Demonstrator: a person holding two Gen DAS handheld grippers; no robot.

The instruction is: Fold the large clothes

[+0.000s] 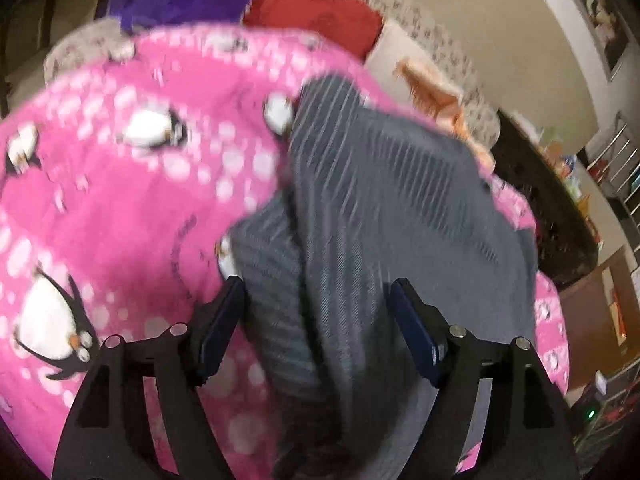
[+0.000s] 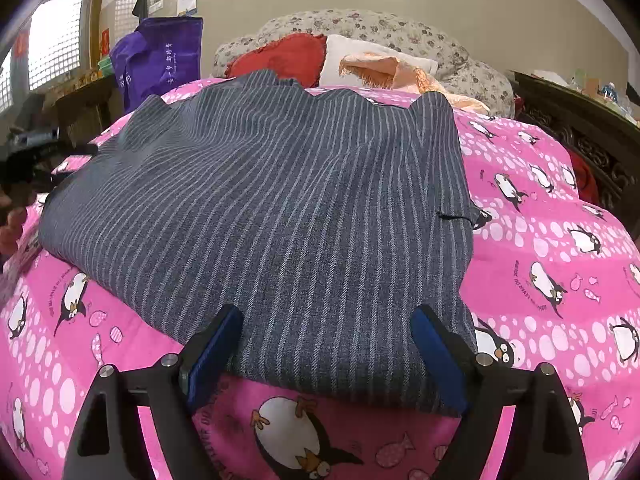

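A large grey garment with thin pale stripes (image 2: 280,208) lies spread on a pink penguin-print bedspread (image 2: 560,240). My right gripper (image 2: 326,320) is open, its blue-padded fingers (image 2: 212,352) wide apart over the garment's near edge. In the left wrist view, which is motion-blurred, the same garment (image 1: 380,220) lies bunched with a fold running between the fingers. My left gripper (image 1: 316,292) is open, its fingers (image 1: 222,320) on either side of that fold, not closed on it. The left gripper also shows dimly at the far left of the right wrist view (image 2: 36,156).
A red cushion (image 2: 288,56), a white pillow (image 2: 360,60) with an orange fringed cloth (image 2: 384,72) and a floral quilt (image 2: 460,60) lie at the head of the bed. A purple bag (image 2: 160,60) stands at the back left. Dark carved furniture (image 2: 580,136) borders the right.
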